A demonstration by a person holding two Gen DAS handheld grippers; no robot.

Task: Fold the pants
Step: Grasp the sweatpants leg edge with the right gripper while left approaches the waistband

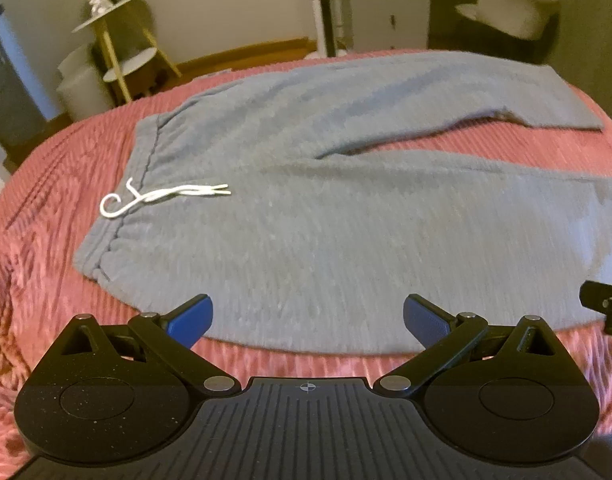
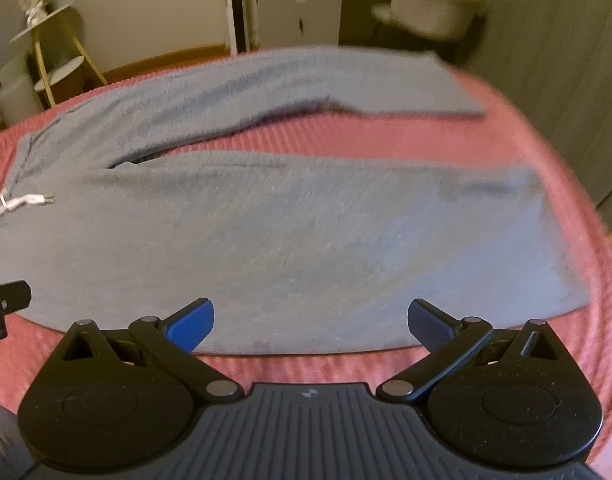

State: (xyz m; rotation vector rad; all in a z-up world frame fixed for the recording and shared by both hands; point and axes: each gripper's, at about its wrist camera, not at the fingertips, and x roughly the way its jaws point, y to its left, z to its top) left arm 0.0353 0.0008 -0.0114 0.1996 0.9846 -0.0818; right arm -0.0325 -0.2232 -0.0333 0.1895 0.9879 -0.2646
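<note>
Grey-blue sweatpants (image 1: 325,200) lie flat on a pink ribbed bedspread (image 1: 46,184), waistband to the left with a white drawstring (image 1: 162,196), the two legs spread apart to the right. My left gripper (image 1: 307,320) is open and empty, just above the near edge of the pants by the hip. My right gripper (image 2: 310,322) is open and empty at the near edge of the near leg (image 2: 306,240). The far leg (image 2: 290,84) lies along the bed's far side. The drawstring (image 2: 22,202) shows at the left of the right wrist view.
Part of the right gripper (image 1: 605,304) shows at the right edge of the left wrist view, and part of the left gripper (image 2: 2,308) at the left edge of the right wrist view. Beyond the bed stand a round tiered side table (image 1: 118,40), a white cabinet (image 1: 389,16) and a pale chair (image 1: 509,8).
</note>
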